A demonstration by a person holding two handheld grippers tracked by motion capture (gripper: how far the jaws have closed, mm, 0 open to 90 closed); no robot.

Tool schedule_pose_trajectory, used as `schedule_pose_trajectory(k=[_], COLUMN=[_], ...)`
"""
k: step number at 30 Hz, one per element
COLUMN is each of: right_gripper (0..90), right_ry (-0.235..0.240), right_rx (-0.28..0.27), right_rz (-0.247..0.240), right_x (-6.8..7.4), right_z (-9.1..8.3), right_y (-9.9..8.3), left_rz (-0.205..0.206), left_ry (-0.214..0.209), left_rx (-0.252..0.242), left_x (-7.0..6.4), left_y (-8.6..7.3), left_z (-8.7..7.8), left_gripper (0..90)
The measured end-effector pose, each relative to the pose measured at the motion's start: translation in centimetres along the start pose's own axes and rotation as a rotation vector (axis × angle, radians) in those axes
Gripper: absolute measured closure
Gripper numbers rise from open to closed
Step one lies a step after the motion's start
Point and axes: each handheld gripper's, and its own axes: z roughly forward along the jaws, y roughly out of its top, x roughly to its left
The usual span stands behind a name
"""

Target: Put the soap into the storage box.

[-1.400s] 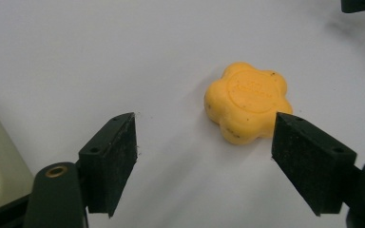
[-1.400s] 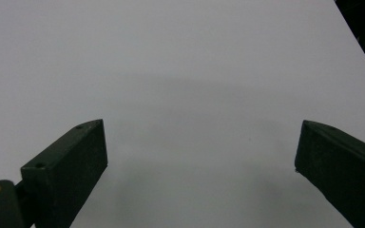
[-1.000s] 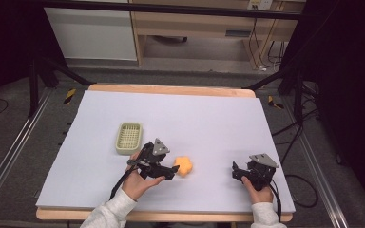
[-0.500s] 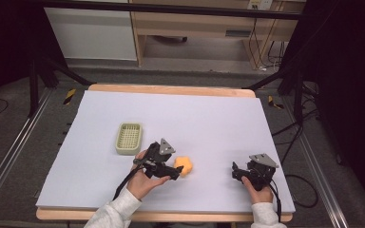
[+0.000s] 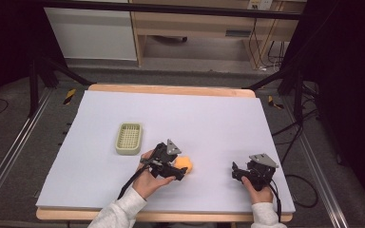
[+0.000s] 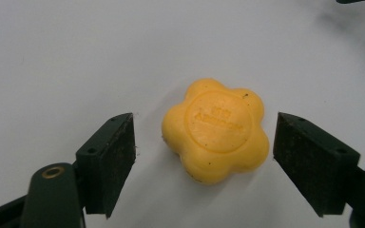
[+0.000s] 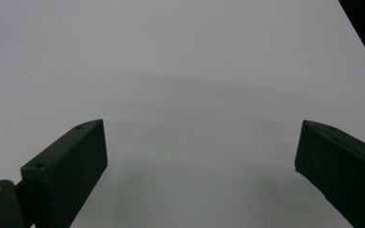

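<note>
A flower-shaped orange soap (image 6: 216,130) lies flat on the white table, seen in the high view as the soap (image 5: 185,165) near the front middle. My left gripper (image 5: 177,170) is open around it, its two black jaws on either side with gaps to the soap, as the left gripper (image 6: 204,147) view confirms. A pale green soap dish (image 5: 129,138) stands to the left of that hand. My right gripper (image 5: 236,172) rests open at the front right, and the right gripper (image 7: 199,156) has bare table between its jaws.
The white sheet (image 5: 209,118) covers a wood-edged table. Black stand legs and cables run along both sides, and a wooden cabinet (image 5: 204,28) stands behind the table's far edge.
My left gripper has slid a little to the right, bringing its jaws around the soap. The right gripper has stayed still.
</note>
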Motion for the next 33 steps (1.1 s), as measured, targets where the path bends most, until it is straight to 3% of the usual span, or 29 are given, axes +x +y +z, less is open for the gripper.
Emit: schedule_pose_trajectory(k=[33], right_gripper=[4.1], right_ry=[0.005], right_rx=[0.003], right_rz=[-0.001], right_x=[0.0], right_z=[0.0], right_y=[0.0], left_rz=[-0.010], left_ry=[0.003], left_rx=[0.079], left_x=[-0.2], left_y=[0.6], left_z=[3.0], left_gripper=[16.6])
